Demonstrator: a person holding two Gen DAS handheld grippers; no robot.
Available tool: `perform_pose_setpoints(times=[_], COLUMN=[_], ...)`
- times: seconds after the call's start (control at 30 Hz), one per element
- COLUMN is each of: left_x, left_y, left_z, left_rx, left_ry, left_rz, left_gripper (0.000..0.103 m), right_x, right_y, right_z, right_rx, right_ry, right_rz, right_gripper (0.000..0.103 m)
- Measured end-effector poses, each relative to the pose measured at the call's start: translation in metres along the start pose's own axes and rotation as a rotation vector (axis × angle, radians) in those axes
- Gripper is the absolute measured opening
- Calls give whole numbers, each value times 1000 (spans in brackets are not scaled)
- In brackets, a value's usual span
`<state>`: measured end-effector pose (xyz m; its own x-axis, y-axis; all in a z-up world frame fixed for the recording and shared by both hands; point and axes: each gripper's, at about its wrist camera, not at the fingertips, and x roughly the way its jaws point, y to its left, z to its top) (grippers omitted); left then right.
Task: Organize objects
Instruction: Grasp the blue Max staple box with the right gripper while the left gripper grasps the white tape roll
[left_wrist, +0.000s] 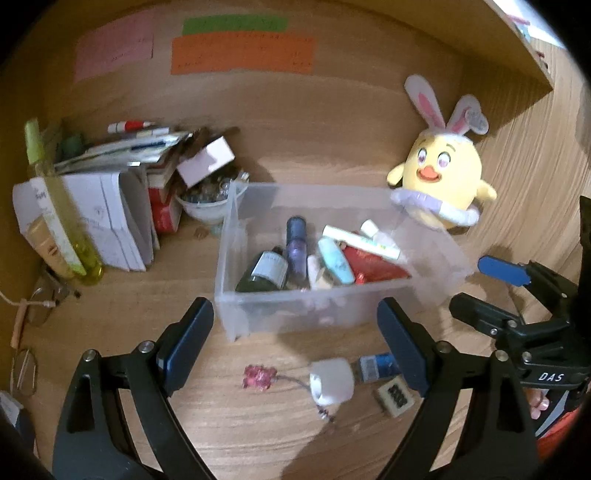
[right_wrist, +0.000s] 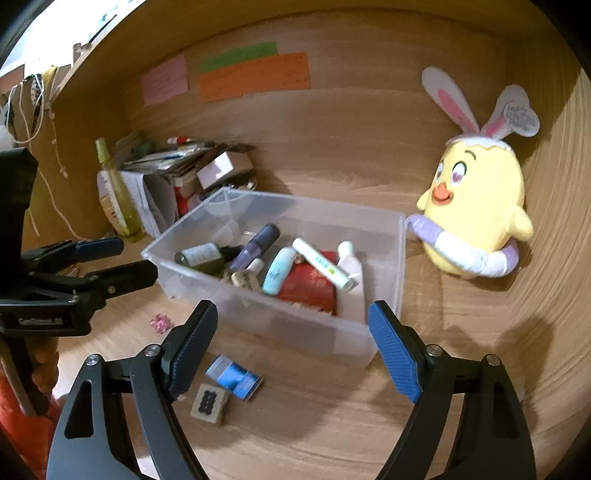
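Observation:
A clear plastic bin (left_wrist: 236, 295) (right_wrist: 384, 332) stands on the wooden desk. It holds a dark bottle (left_wrist: 264, 271), a purple tube (left_wrist: 297, 251), a red pouch (left_wrist: 376, 267) and other small tubes. My left gripper (left_wrist: 293, 310) is open just short of the bin's front wall, with nothing between its fingers. My right gripper (right_wrist: 292, 310) is open too, before the bin's near right corner, and holds nothing. Loose on the desk in front lie a pink charm (left_wrist: 258, 376), a white cap (left_wrist: 331, 380), a small blue box (right_wrist: 233, 376) and a stamp block (right_wrist: 209, 402).
A yellow plush chick (left_wrist: 443, 177) with rabbit ears sits right of the bin. Left of it are a pile of books and papers (left_wrist: 110, 214), a yellow-green bottle (left_wrist: 55, 199) and a bowl of trinkets (left_wrist: 210, 199). Glasses (left_wrist: 26, 369) lie at the far left.

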<state>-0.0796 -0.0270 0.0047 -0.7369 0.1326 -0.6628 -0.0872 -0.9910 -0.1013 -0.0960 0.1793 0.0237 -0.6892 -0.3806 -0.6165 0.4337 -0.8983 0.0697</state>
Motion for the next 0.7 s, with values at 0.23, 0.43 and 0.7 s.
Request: perform_pose_setpoints(times=[0.23, 0.43, 0.7], left_x=[11, 21, 20], left_y=[2, 8, 26], left_z=[-21, -38, -44], left_rx=[1, 6, -36], left_ry=[60, 102, 108], left_rz=[1, 19, 13], left_gripper=[91, 91, 91], right_x=[20, 47, 76], right_y=[10, 18, 41], right_z=[-21, -34, -42], right_rx=[-21, -35, -97], right_ry=[90, 181, 259], right_rz=[23, 50, 98], right_gripper=[82, 82, 82])
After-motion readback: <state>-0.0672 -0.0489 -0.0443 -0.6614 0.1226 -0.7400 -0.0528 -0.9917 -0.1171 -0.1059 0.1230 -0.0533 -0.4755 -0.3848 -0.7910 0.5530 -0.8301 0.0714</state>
